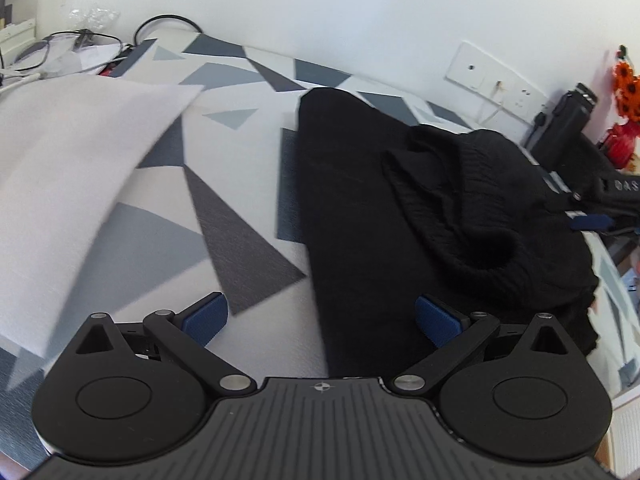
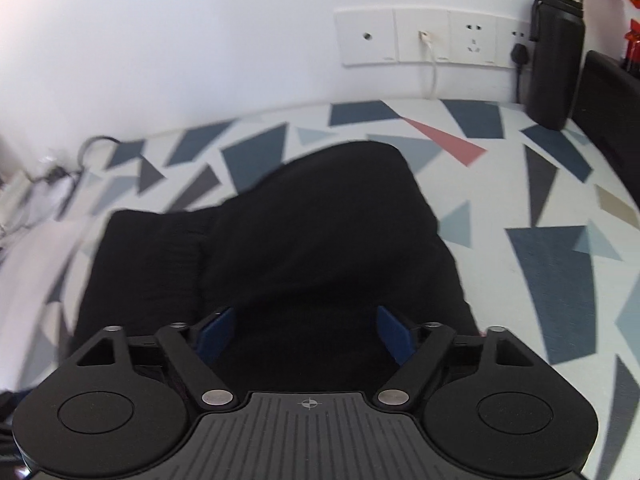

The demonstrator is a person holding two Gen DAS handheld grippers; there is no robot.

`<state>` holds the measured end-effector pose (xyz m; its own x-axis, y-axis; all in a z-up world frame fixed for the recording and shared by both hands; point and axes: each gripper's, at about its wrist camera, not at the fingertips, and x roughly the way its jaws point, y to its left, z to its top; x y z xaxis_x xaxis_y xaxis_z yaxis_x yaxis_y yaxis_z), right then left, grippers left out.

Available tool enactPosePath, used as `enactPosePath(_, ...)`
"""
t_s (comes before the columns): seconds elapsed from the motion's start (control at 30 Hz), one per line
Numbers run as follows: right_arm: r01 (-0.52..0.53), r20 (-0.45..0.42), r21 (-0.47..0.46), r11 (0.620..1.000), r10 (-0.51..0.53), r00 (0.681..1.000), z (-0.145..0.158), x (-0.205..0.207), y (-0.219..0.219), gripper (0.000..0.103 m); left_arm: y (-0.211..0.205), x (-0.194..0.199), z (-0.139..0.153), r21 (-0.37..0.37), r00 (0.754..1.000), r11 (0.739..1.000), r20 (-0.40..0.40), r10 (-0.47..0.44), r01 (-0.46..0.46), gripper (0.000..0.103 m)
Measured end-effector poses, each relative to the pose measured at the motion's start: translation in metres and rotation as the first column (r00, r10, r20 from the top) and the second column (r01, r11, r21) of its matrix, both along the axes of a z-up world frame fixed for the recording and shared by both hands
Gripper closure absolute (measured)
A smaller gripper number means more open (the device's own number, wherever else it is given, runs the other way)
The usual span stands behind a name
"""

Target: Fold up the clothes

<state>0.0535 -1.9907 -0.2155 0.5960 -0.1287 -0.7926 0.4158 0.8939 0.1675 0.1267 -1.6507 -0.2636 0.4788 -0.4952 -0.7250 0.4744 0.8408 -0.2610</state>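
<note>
A black garment (image 1: 352,208) lies on the patterned tablecloth (image 1: 224,128), flat on its left side. Its ribbed knit part (image 1: 480,208) is bunched up on the right. My left gripper (image 1: 320,320) hovers over the garment's near left edge, open, with nothing pressed between its blue pads (image 1: 206,320). In the right wrist view the same black garment (image 2: 312,232) fills the middle. My right gripper (image 2: 306,334) stands open just above its near part, the pads (image 2: 394,334) wide apart. A blue pad (image 1: 592,222) of that gripper shows at the garment's right edge.
A white cloth (image 1: 60,184) lies on the table's left part, with cables (image 1: 60,52) behind it. At the back right, a black bottle (image 2: 556,52) stands by the wall sockets (image 2: 432,36). Orange flowers (image 1: 626,84) sit at the far right. The wall runs close behind the table.
</note>
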Motion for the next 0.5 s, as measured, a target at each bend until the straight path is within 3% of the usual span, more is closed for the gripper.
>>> enactPosePath(0.07, 0.017, -0.047, -0.06, 0.998, -0.02, 0.999, -0.008, 0.001, 0.003, 0.001, -0.001, 0.006, 0.0, 0.028, 1.0, 1.0, 0.012, -0.011, 0.011, 0.0)
enactPosePath(0.17, -0.008, -0.109, -0.127, 0.992, -0.006, 0.994, -0.022, 0.002, 0.009, 0.001, -0.005, 0.011, -0.002, 0.047, 0.999, 0.998, 0.024, -0.043, 0.042, 0.0)
enactPosePath(0.33, -0.086, -0.12, -0.171, 0.981, 0.066, 0.991, -0.042, -0.011, 0.023, 0.003, -0.007, 0.017, -0.003, 0.034, 0.996, 0.996, 0.025, -0.086, 0.086, 0.0)
enactPosePath(0.5, -0.046, -0.117, -0.161, 0.986, 0.027, 0.993, -0.045, -0.026, 0.042, 0.002, -0.008, 0.027, -0.003, 0.05, 0.991, 0.991, 0.035, -0.127, 0.125, 0.0)
